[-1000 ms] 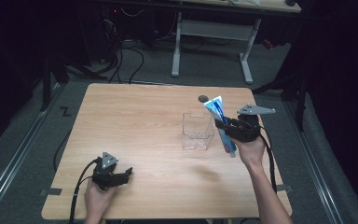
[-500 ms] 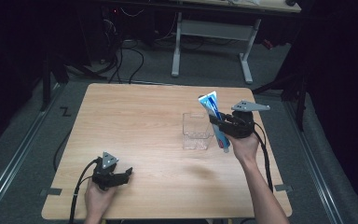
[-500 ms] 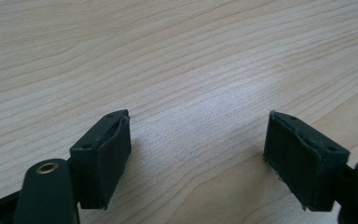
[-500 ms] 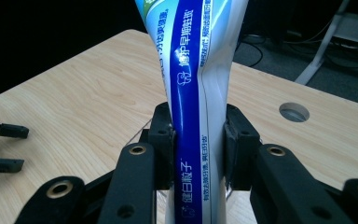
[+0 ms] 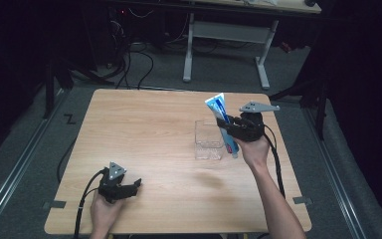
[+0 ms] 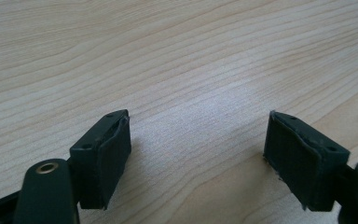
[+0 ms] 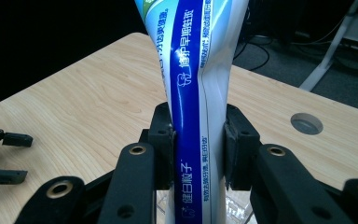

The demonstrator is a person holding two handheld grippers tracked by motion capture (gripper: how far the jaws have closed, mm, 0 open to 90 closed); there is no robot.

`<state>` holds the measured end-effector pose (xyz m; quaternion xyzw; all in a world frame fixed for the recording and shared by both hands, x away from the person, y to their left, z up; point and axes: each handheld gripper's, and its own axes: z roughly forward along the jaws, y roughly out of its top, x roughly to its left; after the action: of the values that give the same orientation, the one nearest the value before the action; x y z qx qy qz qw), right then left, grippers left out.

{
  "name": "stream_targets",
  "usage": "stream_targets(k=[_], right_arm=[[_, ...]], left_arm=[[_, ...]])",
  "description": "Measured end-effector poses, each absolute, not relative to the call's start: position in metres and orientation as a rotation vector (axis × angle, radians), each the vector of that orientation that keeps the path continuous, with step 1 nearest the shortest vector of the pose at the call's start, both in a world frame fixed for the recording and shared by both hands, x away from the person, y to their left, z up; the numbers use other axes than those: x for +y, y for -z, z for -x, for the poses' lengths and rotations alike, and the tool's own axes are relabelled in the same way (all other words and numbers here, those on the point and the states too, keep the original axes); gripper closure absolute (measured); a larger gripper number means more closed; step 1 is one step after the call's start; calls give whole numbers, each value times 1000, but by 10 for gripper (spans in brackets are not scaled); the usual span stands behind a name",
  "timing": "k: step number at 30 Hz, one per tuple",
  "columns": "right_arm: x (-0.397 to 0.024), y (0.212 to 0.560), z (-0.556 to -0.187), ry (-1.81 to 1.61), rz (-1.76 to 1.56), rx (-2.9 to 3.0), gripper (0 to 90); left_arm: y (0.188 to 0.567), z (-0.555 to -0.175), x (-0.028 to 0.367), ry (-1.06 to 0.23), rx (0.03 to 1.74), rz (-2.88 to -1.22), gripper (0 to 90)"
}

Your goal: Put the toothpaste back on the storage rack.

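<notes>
Where the wooden table [image 5: 154, 129] spreads under the high view, a clear plastic box [image 5: 209, 140] stands on it right of centre, and every other place is given from that box. Beyond the table, on the far side from the box, a white-legged desk frame [image 5: 226, 35] stands on a dark floor strewn with cables. A round hole in the tabletop [image 7: 306, 123] lies past the box toward the far right corner. Just beside the box, on its right and above the rim, hangs the toothpaste tube [image 5: 222, 124]: white with a broad blue stripe and printed characters, its flat crimped end uppermost and tilted toward the box, its lower end dropping alongside the box's right wall. In the right gripper view the tube [image 7: 198, 93] runs up between the 2 jaws, which press on both of its sides and pinch it narrow. The right gripper [image 5: 227, 124] is thus clenched on the tube, held in a raised hand [image 5: 252, 149] with the forearm reaching in from the near edge. Well apart from the box, toward the near left corner, the left gripper [image 5: 135, 184] rests low on the table, its jaws spread wide with bare wood between them [image 6: 196, 154].
</notes>
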<state>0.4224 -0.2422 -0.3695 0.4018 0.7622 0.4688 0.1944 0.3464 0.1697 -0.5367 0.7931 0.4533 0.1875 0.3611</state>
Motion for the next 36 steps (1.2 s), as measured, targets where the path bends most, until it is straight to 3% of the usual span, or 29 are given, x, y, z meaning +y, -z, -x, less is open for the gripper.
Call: stream_targets(k=[36], right_arm=[[-203, 361, -463, -1304, -1105, 2109, 687]], left_arm=[[537, -346, 170, -481, 1167, -2045, 231]])
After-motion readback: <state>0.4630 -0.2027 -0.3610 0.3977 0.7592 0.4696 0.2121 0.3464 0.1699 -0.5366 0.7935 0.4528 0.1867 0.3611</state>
